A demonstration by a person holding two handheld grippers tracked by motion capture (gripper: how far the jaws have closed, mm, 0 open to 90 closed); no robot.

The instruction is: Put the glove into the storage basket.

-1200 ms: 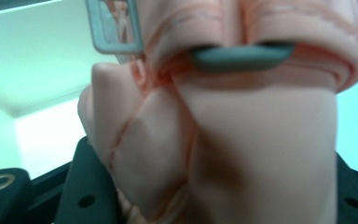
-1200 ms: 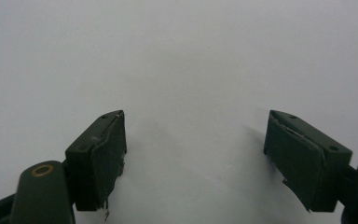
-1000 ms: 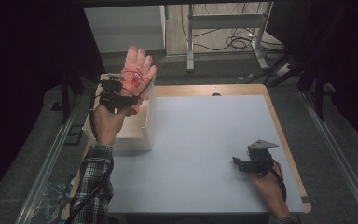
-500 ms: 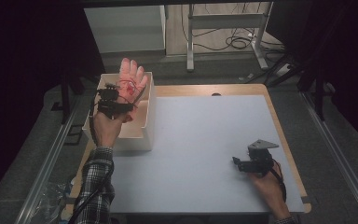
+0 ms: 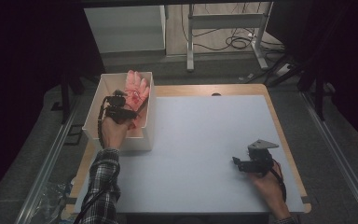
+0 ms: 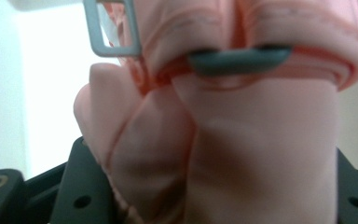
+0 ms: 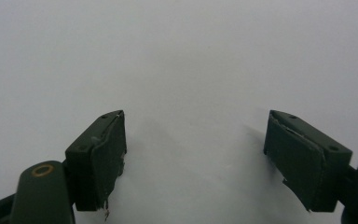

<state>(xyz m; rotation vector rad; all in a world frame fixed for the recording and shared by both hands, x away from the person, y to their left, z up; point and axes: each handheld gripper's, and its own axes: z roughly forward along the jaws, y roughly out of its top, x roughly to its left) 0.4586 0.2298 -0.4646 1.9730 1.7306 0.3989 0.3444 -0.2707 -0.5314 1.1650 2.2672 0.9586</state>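
Pink rubber glove, clamped in the left gripper (jaws just easing apart), has sunk into the white rectangular box, so release looks near; right gripper rests open, empty.

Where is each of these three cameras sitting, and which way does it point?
High view: above the person's side, looking forward and down on the table; forearms, both hands and both grippers show.
Left gripper view: on the left gripper, looking along its jaws at the pink rubber glove they clamp.
Right gripper view: on the right gripper, facing bare tabletop between its open jaws.
Shared: the high and left gripper views both show the glove and the white box.
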